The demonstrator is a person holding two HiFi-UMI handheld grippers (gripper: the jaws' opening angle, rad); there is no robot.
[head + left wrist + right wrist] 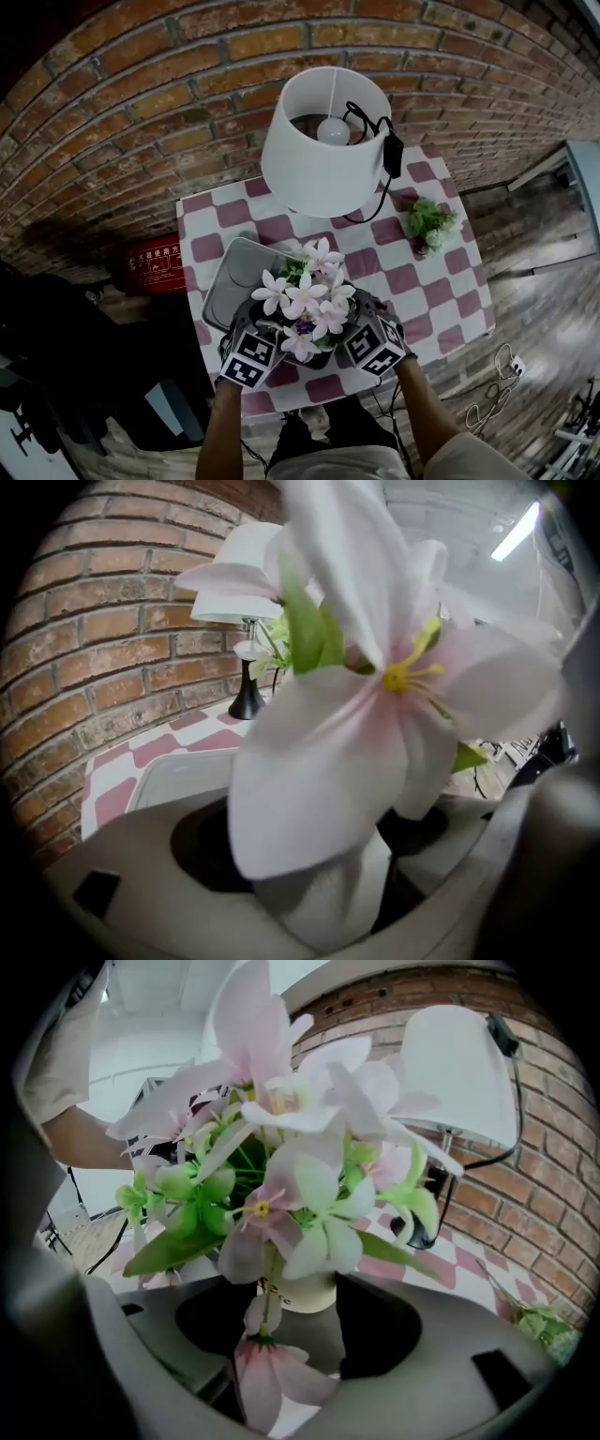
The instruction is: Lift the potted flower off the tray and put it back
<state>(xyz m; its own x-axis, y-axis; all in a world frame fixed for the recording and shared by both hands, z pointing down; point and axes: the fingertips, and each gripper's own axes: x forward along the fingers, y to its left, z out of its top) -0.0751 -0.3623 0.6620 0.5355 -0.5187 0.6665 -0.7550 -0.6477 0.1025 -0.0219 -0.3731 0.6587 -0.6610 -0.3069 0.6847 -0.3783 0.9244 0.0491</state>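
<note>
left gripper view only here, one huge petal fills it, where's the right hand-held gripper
Observer: In the head view the right hand-held gripper is on the opposite side of the potted flower from the left hand-held gripper, so the plant sits between the two.
Operator: is the pot between the right one's jaws
Observer: Yes. The right gripper view shows the cream pot standing between its jaws, with a dark gap on each side.
Operator: anything else on the table off to my right
Observer: A small green plant lies near the table's right edge, well apart from the flower.
</note>
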